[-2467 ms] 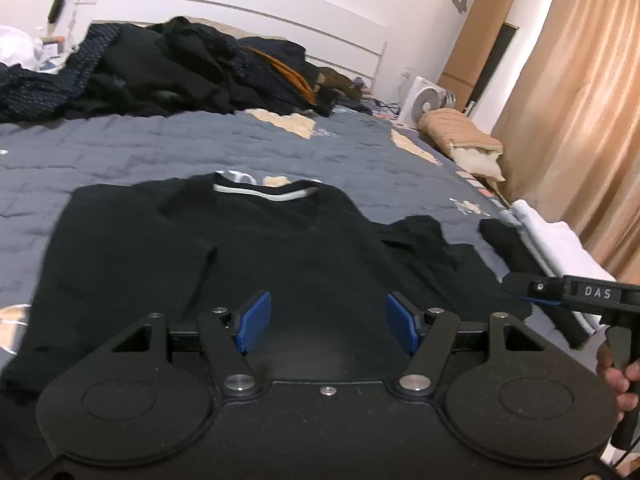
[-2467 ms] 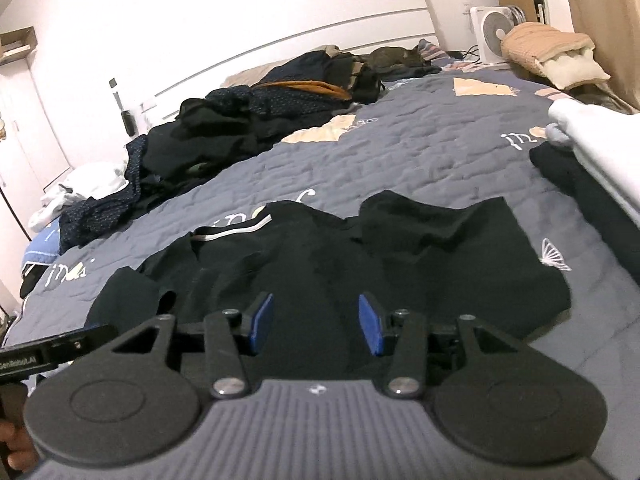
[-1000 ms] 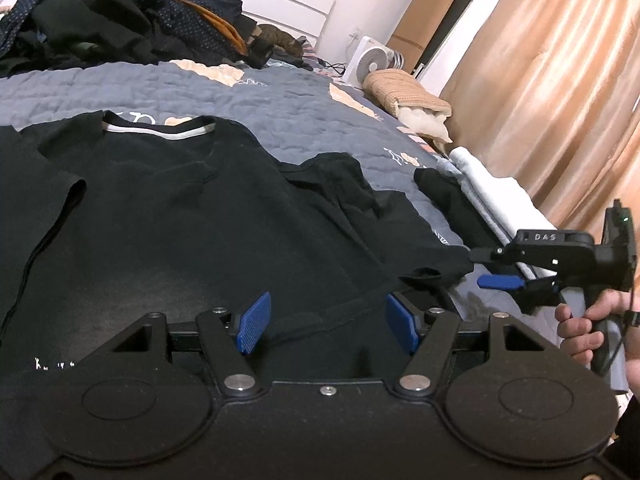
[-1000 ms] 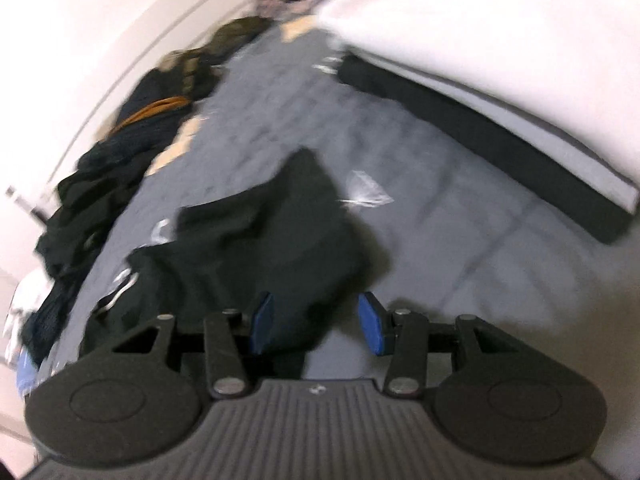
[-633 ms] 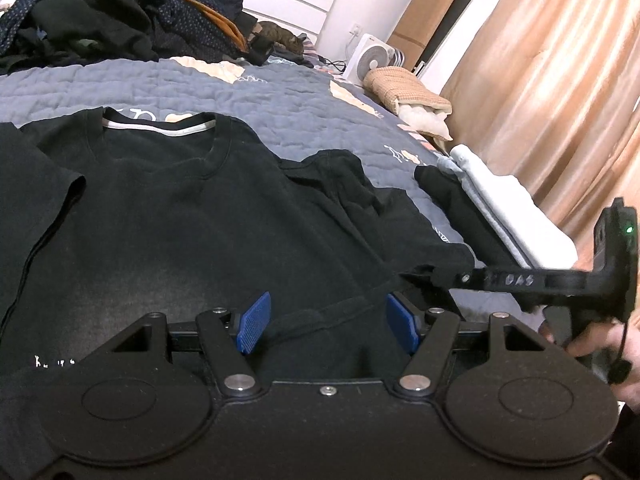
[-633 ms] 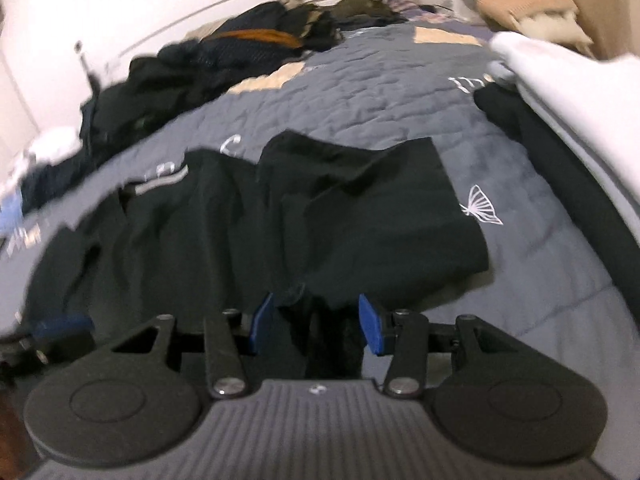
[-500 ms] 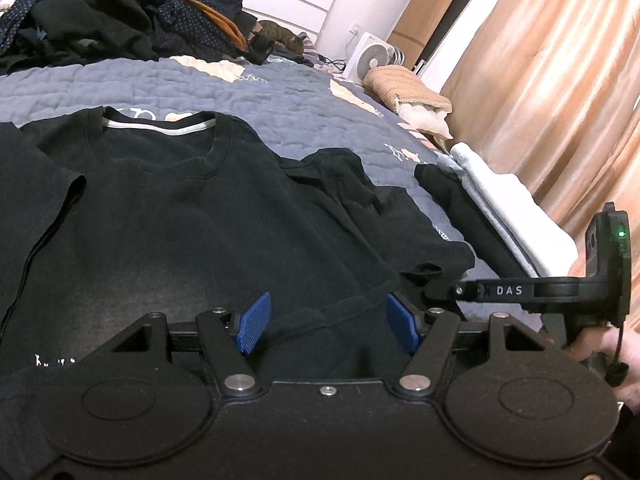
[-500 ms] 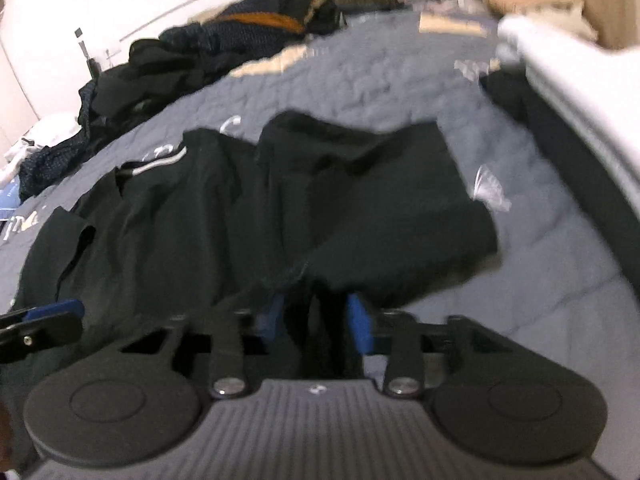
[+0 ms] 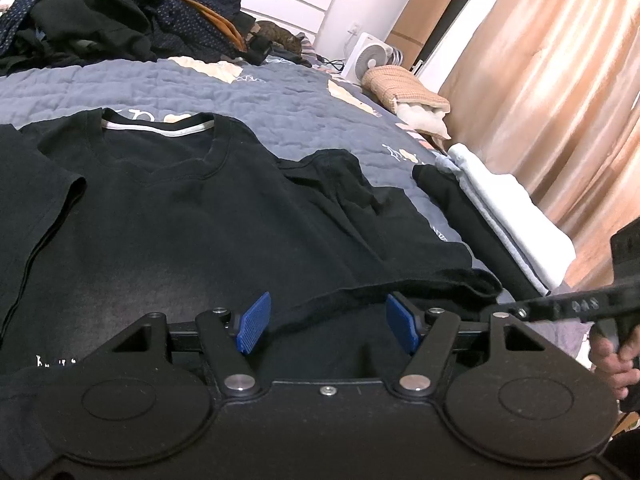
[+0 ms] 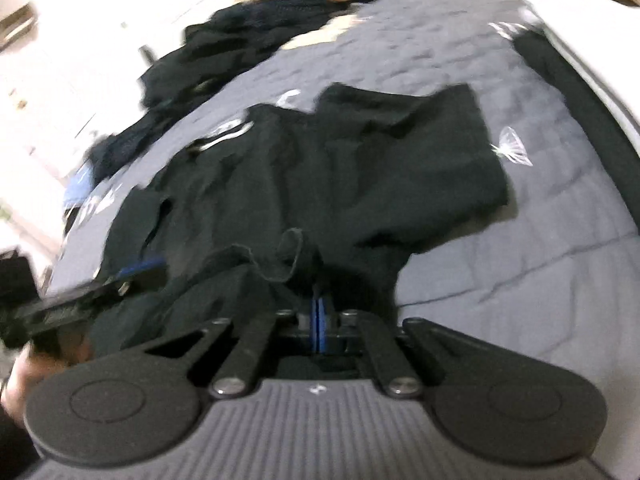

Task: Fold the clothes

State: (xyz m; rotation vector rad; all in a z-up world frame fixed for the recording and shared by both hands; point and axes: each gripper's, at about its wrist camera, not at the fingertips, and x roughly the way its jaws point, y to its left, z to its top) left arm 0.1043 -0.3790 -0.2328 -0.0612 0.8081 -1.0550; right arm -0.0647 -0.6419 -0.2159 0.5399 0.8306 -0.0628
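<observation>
A black T-shirt (image 9: 192,216) lies spread front up on the grey quilted bed (image 9: 280,92), collar away from me. It also shows in the right wrist view (image 10: 320,168). My left gripper (image 9: 327,322) is open, its blue pads on either side of the shirt's bottom hem. My right gripper (image 10: 319,312) is shut on the shirt's hem at the lower right corner, the cloth bunched in front of it. The right gripper also shows at the right edge of the left wrist view (image 9: 560,304).
A pile of dark clothes (image 9: 120,28) lies at the head of the bed. Folded black and white garments (image 9: 492,208) are stacked along the right edge of the bed. A fan (image 9: 368,58), a cushion (image 9: 404,92) and curtains (image 9: 560,100) stand beyond.
My right gripper has swung back to the shirt's lower right corner and closed on the hem. My left gripper has stayed open at the hem.
</observation>
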